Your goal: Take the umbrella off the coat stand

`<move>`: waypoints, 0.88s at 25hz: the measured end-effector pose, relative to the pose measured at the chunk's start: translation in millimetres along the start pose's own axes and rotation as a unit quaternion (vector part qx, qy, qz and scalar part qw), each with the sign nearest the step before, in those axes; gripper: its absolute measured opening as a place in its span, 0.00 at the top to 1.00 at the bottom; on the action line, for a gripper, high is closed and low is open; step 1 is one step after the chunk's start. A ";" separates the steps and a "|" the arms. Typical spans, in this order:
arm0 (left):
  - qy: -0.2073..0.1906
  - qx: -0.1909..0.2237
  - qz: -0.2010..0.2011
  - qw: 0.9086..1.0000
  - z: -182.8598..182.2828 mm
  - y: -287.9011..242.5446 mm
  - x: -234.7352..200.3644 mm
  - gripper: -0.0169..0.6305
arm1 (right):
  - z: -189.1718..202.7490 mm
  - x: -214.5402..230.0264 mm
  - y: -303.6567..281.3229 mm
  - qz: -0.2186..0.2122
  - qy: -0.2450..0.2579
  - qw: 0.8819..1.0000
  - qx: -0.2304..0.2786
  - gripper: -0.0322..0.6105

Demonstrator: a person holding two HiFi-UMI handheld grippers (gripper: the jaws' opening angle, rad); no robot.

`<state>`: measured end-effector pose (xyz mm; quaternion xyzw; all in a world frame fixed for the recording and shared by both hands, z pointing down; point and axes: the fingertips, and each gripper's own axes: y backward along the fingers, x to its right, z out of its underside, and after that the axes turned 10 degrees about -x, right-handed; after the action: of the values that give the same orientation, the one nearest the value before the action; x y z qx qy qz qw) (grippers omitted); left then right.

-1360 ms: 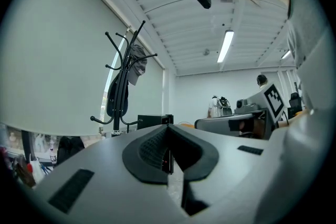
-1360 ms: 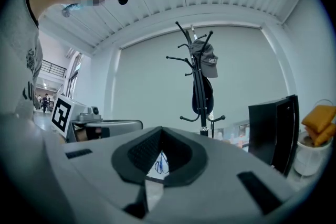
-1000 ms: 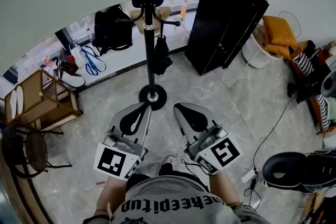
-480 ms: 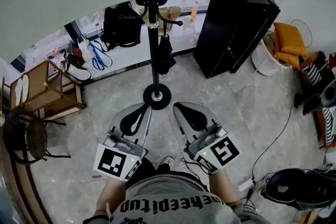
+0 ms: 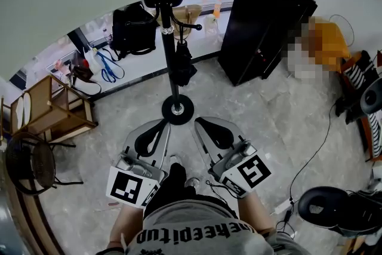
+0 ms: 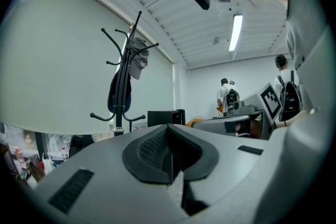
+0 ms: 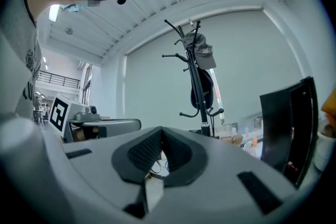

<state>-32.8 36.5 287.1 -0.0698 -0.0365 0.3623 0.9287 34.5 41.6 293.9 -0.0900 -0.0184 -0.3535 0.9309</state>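
Holding the left gripper (image 5: 162, 124) and right gripper (image 5: 200, 122) side by side, each with jaws pressed together on nothing, tips near the coat stand (image 5: 177, 109) base. Finding the umbrella (image 5: 182, 63) hanging beside the pole, with a black cabinet (image 5: 262, 21) right and a backpack (image 5: 131, 30) far left. Catching a grey cap (image 7: 203, 52) plainly in the gripper views, and a far person (image 6: 227, 94) in the left gripper view alone.

Reading "keepitup" in pale letters across the person's shirt (image 5: 197, 234), the line's ends running out of sight; showing white print on the cap (image 7: 203, 51), too small for reading.
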 end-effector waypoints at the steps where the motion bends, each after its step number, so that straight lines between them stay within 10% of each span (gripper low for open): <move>1: 0.001 0.000 0.003 1.000 -0.1 -3.9 -2.2 0.95 | -0.4 3.5 -2.3 0.004 -0.001 1.000 0.000 0.93; 22: 0.000 0.020 0.056 0.998 -22.2 -78.9 -71.2 0.95 | -29.6 62.2 -71.5 0.058 0.004 0.998 -0.001 0.93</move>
<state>-29.8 -71.5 276.3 -0.0532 -0.0251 0.4145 0.9081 33.0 -56.9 281.9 -0.0906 -0.0087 -0.2995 0.9497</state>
